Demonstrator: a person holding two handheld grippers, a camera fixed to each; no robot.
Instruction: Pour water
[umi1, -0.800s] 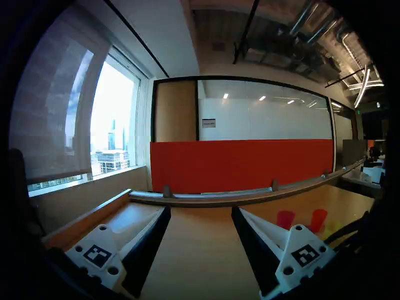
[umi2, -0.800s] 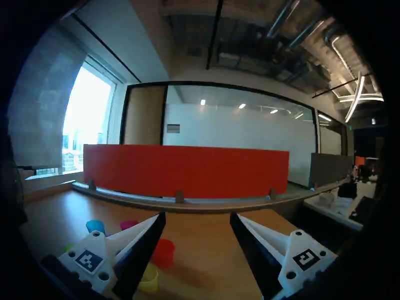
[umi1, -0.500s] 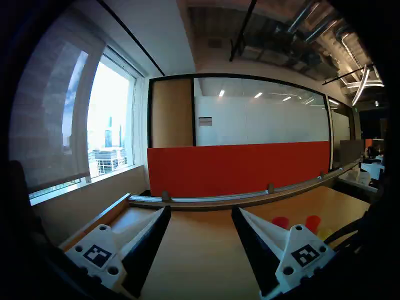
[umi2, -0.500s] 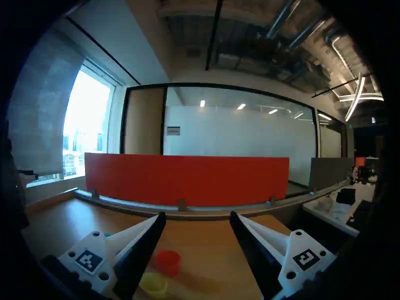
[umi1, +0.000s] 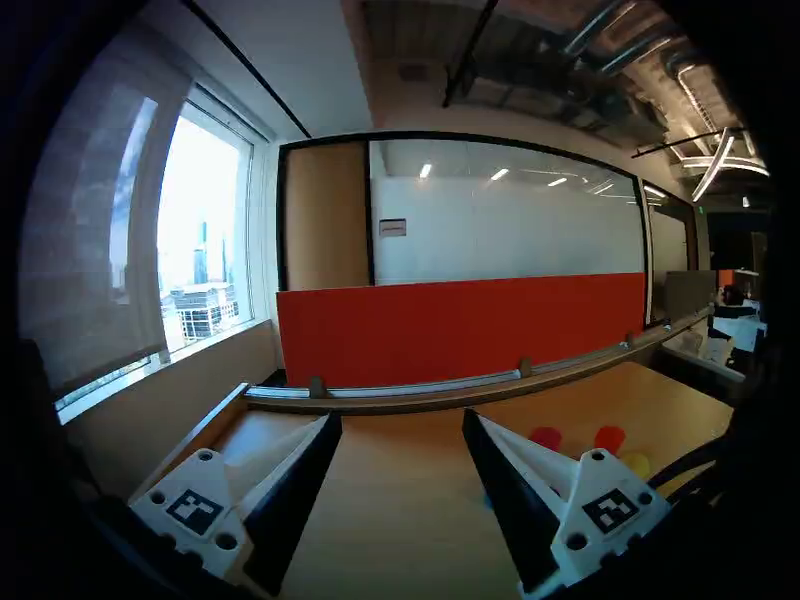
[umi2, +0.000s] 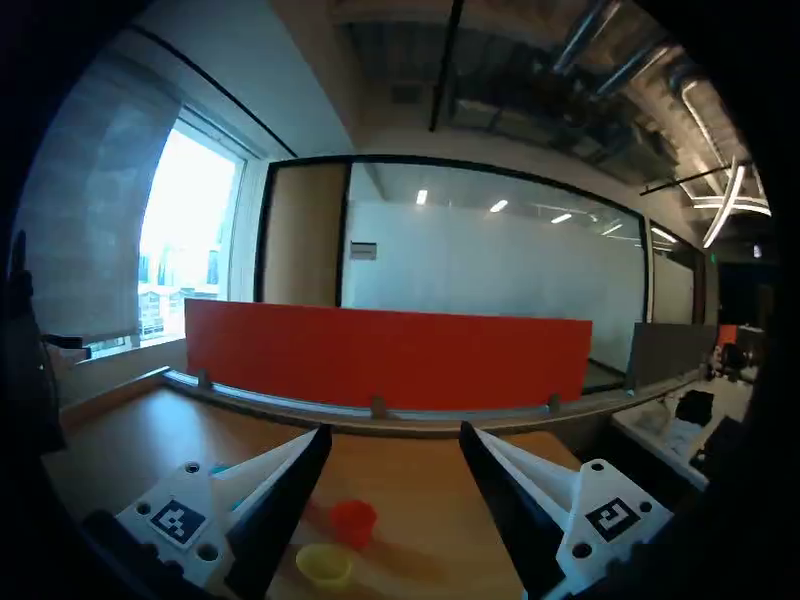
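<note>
Your left gripper (umi1: 400, 485) is spread wide with nothing between its fingers. Your right gripper (umi2: 395, 490) is spread the same way and is also empty. Both hover above the wooden desk (umi1: 400, 530), aimed level and forward. I judge you hold them like this because no cup has been chosen yet. Open jaws can come down around a cup wall, and the forward aim keeps the cups in sight.

In the right gripper view, the red cup (umi2: 352, 520) stands upright just ahead of the gap between the fingers, slightly toward the left finger. The yellow cup (umi2: 323, 565) sits just beside it, nearer to you and partly behind that finger. In the left gripper view, what seems to be the same group lies past the right finger, well apart from the jaws, with a pink cup (umi1: 546, 437) alongside. By that reading your right gripper is the better placed to take one.

The cups are small, plain and brightly coloured, with their mouths facing up. The yellow one looks wide at the rim. I cannot tell whether any of them holds water.

Farther out, a red partition (umi2: 390, 355) runs along the desk's far edge, and a bright window (umi1: 200, 260) is off to the left.
</note>
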